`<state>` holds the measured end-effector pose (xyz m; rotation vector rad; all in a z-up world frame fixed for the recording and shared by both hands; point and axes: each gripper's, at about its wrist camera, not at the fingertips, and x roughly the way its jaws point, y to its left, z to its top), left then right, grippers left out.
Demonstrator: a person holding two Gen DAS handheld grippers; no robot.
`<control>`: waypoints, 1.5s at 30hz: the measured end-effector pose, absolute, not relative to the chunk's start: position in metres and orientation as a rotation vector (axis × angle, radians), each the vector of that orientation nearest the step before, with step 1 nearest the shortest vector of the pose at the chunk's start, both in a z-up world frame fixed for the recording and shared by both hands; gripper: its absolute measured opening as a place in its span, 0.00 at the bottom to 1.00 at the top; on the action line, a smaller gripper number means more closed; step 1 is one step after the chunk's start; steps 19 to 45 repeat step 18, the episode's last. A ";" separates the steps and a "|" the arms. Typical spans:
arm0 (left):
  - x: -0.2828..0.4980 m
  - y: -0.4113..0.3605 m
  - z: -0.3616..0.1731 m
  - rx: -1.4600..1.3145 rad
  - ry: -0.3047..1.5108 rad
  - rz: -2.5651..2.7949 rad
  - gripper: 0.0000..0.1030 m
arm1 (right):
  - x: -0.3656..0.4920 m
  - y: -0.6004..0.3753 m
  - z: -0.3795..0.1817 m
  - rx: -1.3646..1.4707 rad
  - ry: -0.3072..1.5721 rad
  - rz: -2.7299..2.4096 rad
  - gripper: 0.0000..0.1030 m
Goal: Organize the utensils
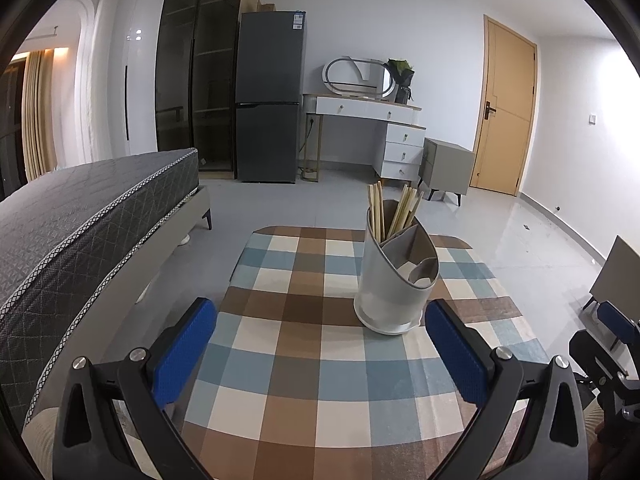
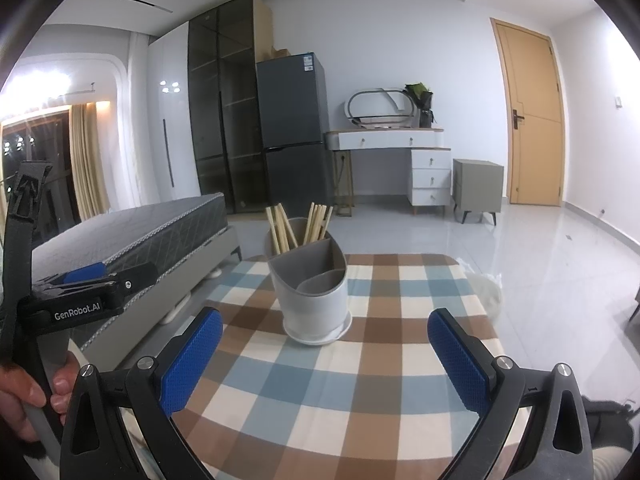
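A checked tablecloth (image 1: pixel 304 364) covered the table. Beside it stood a bed with a dark mattress (image 1: pixel 80 216). Farther off were a grey fridge (image 1: pixel 269 96), a white dressing table (image 1: pixel 372 110), a grey nightstand (image 1: pixel 446 168) and 1 wooden door (image 1: pixel 506 108).

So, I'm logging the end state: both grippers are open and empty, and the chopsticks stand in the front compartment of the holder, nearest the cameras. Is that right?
Not quite. The chopsticks stand in the rear compartment of the holder, farthest from the cameras; the front compartments hold no chopsticks, as the right wrist view shows. The rest holds: the left gripper and right gripper have their jaws wide apart with nothing between them.
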<state>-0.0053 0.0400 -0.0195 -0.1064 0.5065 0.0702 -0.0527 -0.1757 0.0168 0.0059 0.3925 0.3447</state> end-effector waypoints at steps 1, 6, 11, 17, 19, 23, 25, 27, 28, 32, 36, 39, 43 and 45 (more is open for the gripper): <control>-0.005 0.040 -0.019 -0.104 0.506 0.071 0.99 | -0.053 -0.175 0.017 0.006 0.393 0.345 1.00; -0.005 0.039 -0.020 -0.106 0.509 0.069 0.99 | -0.053 -0.175 0.017 0.003 0.394 0.346 1.00; -0.005 0.040 -0.020 -0.112 0.520 0.064 0.99 | -0.053 -0.175 0.017 0.003 0.395 0.347 1.00; -0.006 0.039 -0.019 -0.103 0.513 0.069 0.99 | -0.053 -0.174 0.017 0.001 0.397 0.351 1.00; -0.006 0.038 -0.019 -0.097 0.510 0.073 0.99 | -0.052 -0.174 0.016 0.001 0.398 0.353 1.00; -0.006 0.038 -0.019 -0.097 0.510 0.073 0.99 | -0.052 -0.174 0.016 0.001 0.398 0.353 1.00; -0.006 0.038 -0.019 -0.097 0.510 0.073 0.99 | -0.052 -0.174 0.016 0.001 0.398 0.353 1.00; -0.006 0.038 -0.019 -0.097 0.510 0.073 0.99 | -0.052 -0.174 0.016 0.001 0.398 0.353 1.00; -0.006 0.038 -0.019 -0.097 0.510 0.073 0.99 | -0.052 -0.174 0.016 0.001 0.398 0.353 1.00; -0.006 0.038 -0.019 -0.097 0.510 0.073 0.99 | -0.052 -0.174 0.016 0.001 0.398 0.353 1.00; -0.006 0.038 -0.019 -0.097 0.510 0.073 0.99 | -0.052 -0.174 0.016 0.001 0.398 0.353 1.00; -0.006 0.038 -0.019 -0.097 0.510 0.073 0.99 | -0.052 -0.174 0.016 0.001 0.398 0.353 1.00; -0.006 0.038 -0.019 -0.097 0.510 0.073 0.99 | -0.052 -0.174 0.016 0.001 0.398 0.353 1.00; -0.006 0.038 -0.019 -0.097 0.510 0.073 0.99 | -0.052 -0.174 0.016 0.001 0.398 0.353 1.00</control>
